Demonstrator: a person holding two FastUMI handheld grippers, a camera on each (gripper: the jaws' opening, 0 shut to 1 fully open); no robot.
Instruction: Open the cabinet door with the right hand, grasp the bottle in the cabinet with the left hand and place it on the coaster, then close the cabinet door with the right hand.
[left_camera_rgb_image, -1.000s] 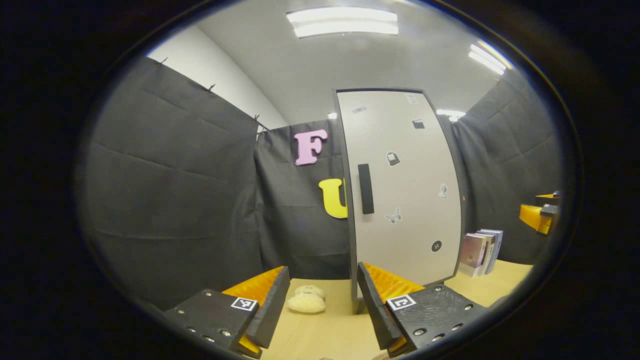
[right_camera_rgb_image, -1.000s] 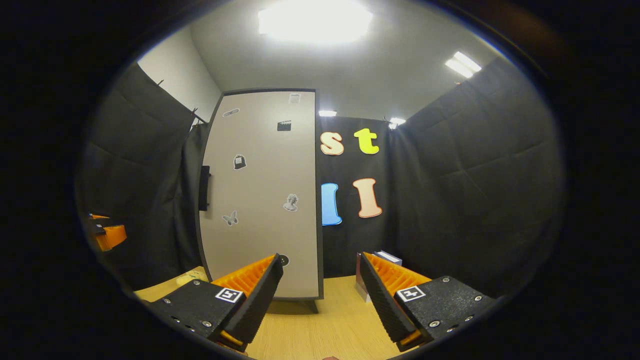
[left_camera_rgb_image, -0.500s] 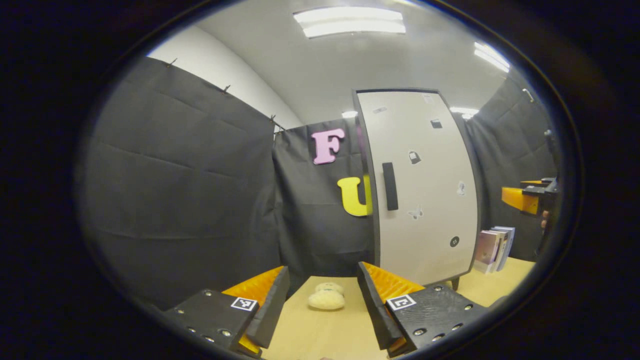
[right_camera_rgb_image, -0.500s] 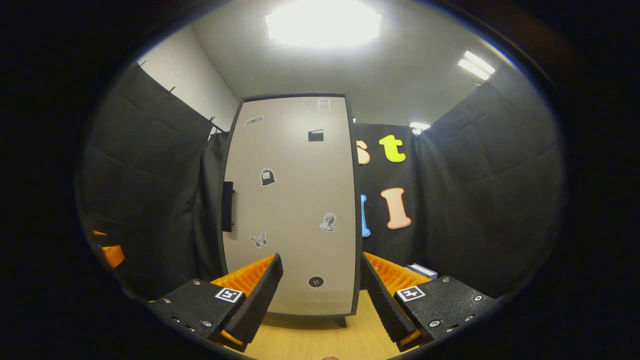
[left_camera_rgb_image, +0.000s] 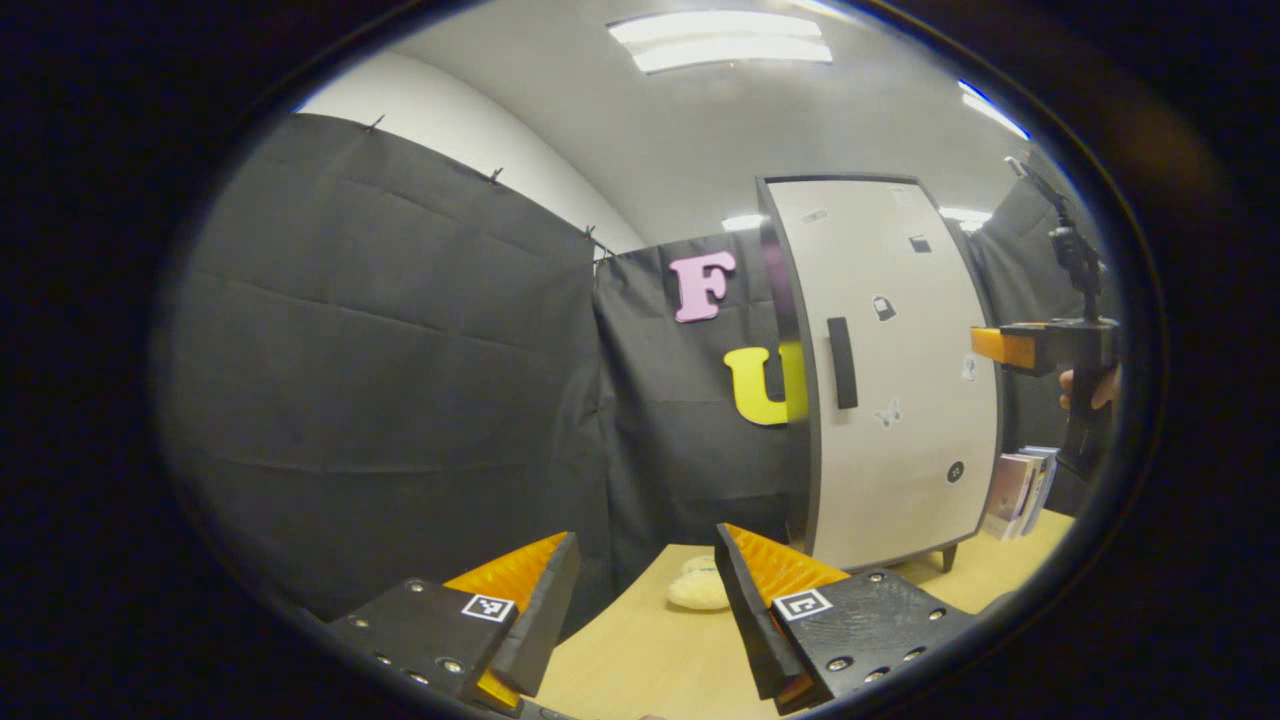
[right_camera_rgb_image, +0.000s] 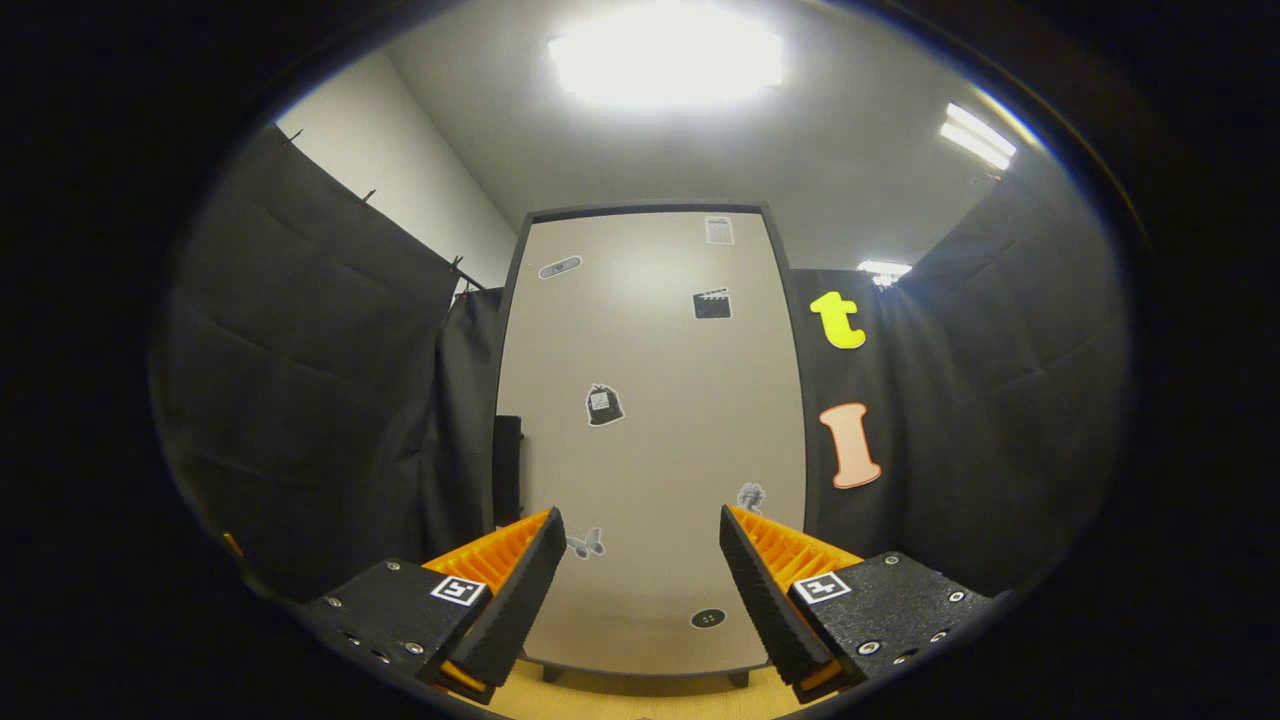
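Left gripper (left_camera_rgb_image: 645, 600) jaws parted, empty, low over the worktop (left_camera_rgb_image: 640, 655); a cream plush toy (left_camera_rgb_image: 697, 588) just beyond. Right gripper (right_camera_rgb_image: 640, 590) jaws parted, empty, facing the cabinet door (right_camera_rgb_image: 650, 440). Door closed, dark handle (left_camera_rgb_image: 843, 349) at its left edge. Books (left_camera_rgb_image: 1020, 480) stand right of the cabinet.

A plush toy (left_camera_rgb_image: 697, 590), perhaps, and books (left_camera_rgb_image: 1020, 482) on the table (left_camera_rgb_image: 640, 650).
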